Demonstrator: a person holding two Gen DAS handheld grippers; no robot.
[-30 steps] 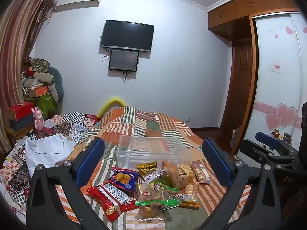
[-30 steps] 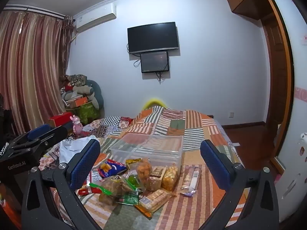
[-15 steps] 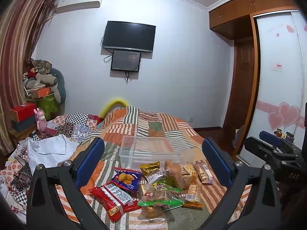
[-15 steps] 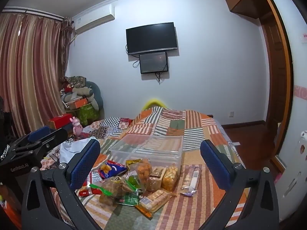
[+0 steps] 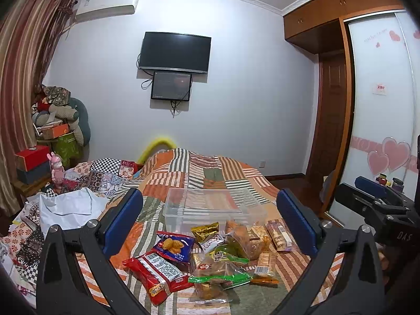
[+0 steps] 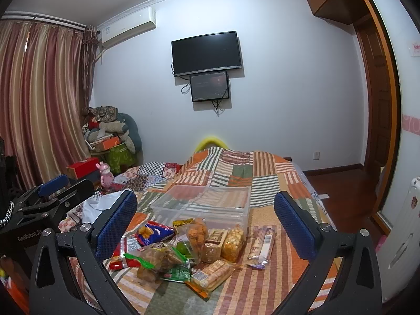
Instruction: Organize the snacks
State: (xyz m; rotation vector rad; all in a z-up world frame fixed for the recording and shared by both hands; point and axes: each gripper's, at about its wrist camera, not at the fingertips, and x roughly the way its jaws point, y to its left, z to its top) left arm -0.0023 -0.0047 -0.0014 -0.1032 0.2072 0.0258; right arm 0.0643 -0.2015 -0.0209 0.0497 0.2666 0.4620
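A pile of snack packets lies on the striped bedspread in front of a clear plastic box (image 5: 207,207), also in the right wrist view (image 6: 204,202). The pile holds a red packet (image 5: 157,275), a blue packet (image 5: 174,245), a gold packet (image 5: 206,229), a green-sealed bag (image 5: 218,278) and biscuit packs (image 6: 212,275). A long cracker pack (image 6: 262,244) lies to the right. My left gripper (image 5: 210,223) is open and empty above the near side of the pile. My right gripper (image 6: 206,223) is open and empty, a little to the right of it.
The box holds nothing that I can see. Crumpled white cloth (image 5: 68,207) and patterned quilts lie left on the bed. Stacked boxes and stuffed toys (image 5: 57,120) stand by the curtain. A wardrobe with sliding doors (image 5: 380,120) stands on the right. The other gripper shows at each view's edge (image 5: 380,204).
Both views have shifted slightly; the snacks and box sit a bit further right and lower in the left view. Both grippers stay open and nothing was picked up.
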